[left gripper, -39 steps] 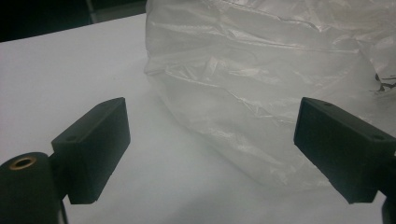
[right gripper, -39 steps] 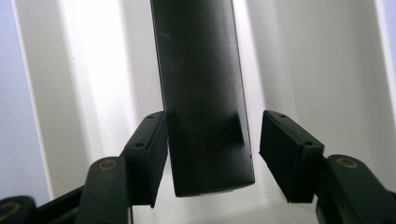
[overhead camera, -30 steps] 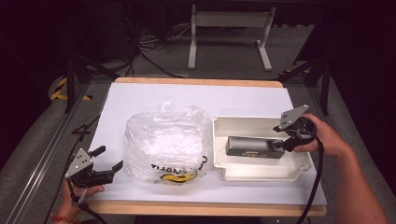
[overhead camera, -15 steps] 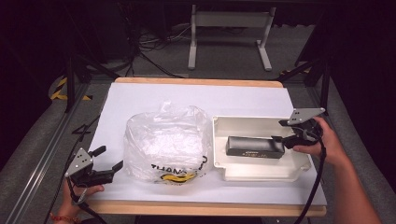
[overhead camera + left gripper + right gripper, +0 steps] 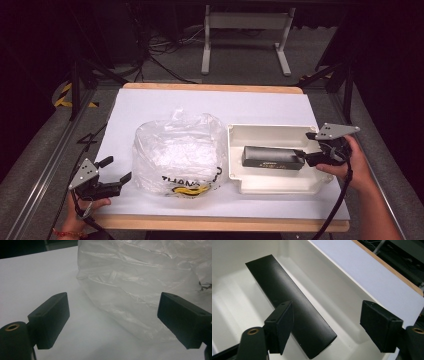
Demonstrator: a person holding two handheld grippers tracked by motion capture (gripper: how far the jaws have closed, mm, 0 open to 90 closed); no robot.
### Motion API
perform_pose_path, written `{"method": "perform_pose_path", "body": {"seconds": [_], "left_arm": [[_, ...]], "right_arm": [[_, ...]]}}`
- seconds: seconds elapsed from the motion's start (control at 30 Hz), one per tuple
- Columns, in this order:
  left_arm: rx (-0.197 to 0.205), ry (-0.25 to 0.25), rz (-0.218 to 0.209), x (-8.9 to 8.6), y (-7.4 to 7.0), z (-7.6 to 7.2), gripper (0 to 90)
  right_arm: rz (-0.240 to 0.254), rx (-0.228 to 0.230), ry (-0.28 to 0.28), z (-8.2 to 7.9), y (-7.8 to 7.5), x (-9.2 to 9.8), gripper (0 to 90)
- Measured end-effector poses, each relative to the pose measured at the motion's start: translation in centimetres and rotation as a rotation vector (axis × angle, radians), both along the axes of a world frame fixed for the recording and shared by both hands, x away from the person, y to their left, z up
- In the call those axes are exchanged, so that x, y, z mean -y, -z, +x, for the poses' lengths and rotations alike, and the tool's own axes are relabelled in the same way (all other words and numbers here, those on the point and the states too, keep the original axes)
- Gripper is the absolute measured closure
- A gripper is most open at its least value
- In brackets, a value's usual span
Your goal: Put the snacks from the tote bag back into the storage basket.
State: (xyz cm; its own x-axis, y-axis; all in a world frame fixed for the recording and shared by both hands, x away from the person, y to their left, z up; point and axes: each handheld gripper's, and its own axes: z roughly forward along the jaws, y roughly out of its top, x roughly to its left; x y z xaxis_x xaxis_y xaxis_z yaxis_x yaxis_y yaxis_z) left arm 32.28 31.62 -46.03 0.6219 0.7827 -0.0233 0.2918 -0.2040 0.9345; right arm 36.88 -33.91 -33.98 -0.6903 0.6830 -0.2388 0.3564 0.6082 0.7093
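Long black block [image 5: 272, 157]: flat on the floor of the white tray [image 5: 280, 189], lengthwise along it, right end towards the right gripper [image 5: 304, 156]. Fully seated, no tilt, so no need of support from the jaws.

In the right gripper view, near end of the block [image 5: 287, 302] low between the two jaws; left pad just above its top face, right pad well apart from it, over the tray wall [image 5: 332, 290]. No pad pressing on the block. Jaws about half open, having just been opening, with the block's end between them but free: judged as a release into the tray. Gripper held roughly level at the tray's right rim, hand outside the tray, probably for a straight way out past the wall.

Tray placed on the right half of the white table [image 5: 200, 105], within easy reach of the right hand. Clear plastic bag [image 5: 177, 152] just beside the tray on the left, crumpled and puffed up, black and yellow print on the near side.

Left gripper [image 5: 116, 169] low at the near left corner of the table, jaws wide open, nothing between them. Aimed at the bag [image 5: 140, 290], near it but apart: judged as a standby position, ready for the bag
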Motion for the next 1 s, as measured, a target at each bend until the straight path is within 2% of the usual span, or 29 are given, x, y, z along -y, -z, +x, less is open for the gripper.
{"method": "perform_pose_path", "body": {"seconds": [0.47, 0.5, 0.6, 0.73, 0.83, 0.9, 1.0], "left_arm": [[0.004, 0.005, -0.006, -0.1, 0.0, 0.0, 11.5], [0.003, 0.005, -0.007, -0.1, 0.0, 0.0, 11.5], [0.003, 0.008, -0.004, -0.1, 0.0, 0.0, 11.4], [0.0, 0.01, -0.002, 0.0, 0.0, 0.0, 11.3], [-0.007, 0.013, 0.004, 0.0, 0.0, 0.1, 11.1], [-0.01, 0.014, 0.007, 0.0, 0.0, 0.1, 11.0], [-0.01, 0.014, 0.005, 0.0, 0.0, 0.1, 11.0]], "right_arm": [[0.085, 0.056, 0.137, -2.9, 1.3, 1.6, 16.5], [0.108, 0.065, 0.155, -3.4, 1.6, 1.9, 14.4], [0.121, 0.092, 0.193, -4.4, 2.3, 2.2, 12.3], [0.162, 0.114, 0.236, -5.7, 3.2, 2.7, 9.8], [0.17, 0.129, 0.264, -6.4, 3.8, 2.9, 8.6], [0.193, 0.14, 0.275, -6.9, 4.3, 3.0, 8.1], [0.2, 0.157, 0.322, -7.3, 5.4, 3.2, 7.0]]}}
